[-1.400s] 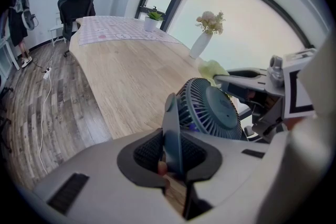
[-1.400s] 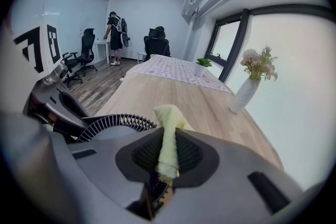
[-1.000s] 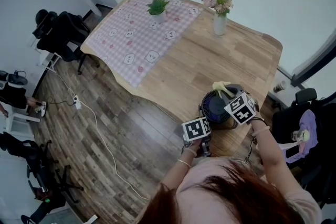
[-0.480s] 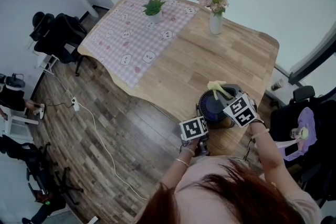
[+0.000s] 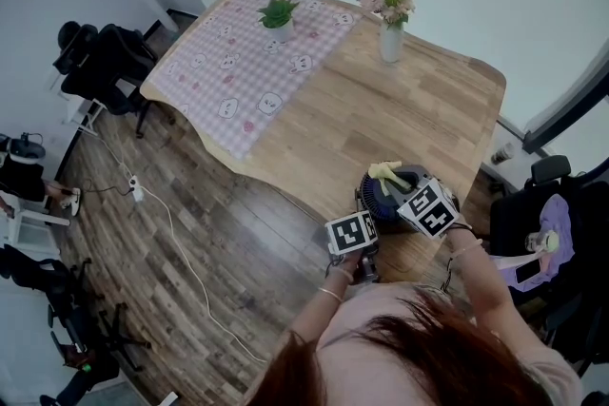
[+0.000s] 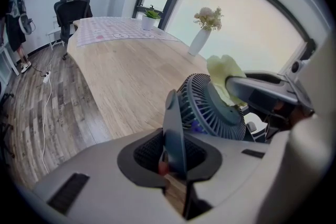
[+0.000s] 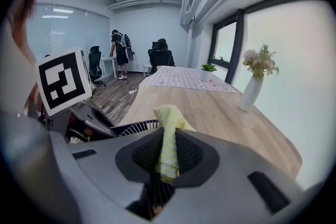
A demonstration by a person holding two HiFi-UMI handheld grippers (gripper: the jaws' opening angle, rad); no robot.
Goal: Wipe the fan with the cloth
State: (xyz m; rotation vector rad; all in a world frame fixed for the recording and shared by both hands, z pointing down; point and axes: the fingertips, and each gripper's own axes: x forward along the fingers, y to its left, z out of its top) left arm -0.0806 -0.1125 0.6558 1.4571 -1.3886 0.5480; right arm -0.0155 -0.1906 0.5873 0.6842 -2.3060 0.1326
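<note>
- Yellow cloth [image 7: 168, 131]: pinched between the jaws of the right gripper [image 7: 168, 157], which I keep clenched on it. The free end sticks up past the jaw tips, and in the left gripper view the cloth [image 6: 223, 76] lies on the fan's grille.
- Dark blue-grey fan [image 5: 388, 193]: stands on the wooden table [image 5: 381, 109] near the edge closest to me, with its grille tilted upward. In the head view the cloth [image 5: 384, 170] sits at its far rim.
- Hold of the left gripper [image 6: 176, 157]: the jaws are clamped on a thin dark plate belonging to the fan [image 6: 210, 107]. I take it for the stand or frame, though the view is too close to be sure.
- Placement: the two grippers flank the fan, the left one at the table's edge and the right one over the grille.
- Far end of the table: a pink checked tablecloth [image 5: 247, 62] bearing a small potted plant [image 5: 278, 14]. A white vase [image 5: 389, 41] of flowers stands beside it on bare wood.
</note>
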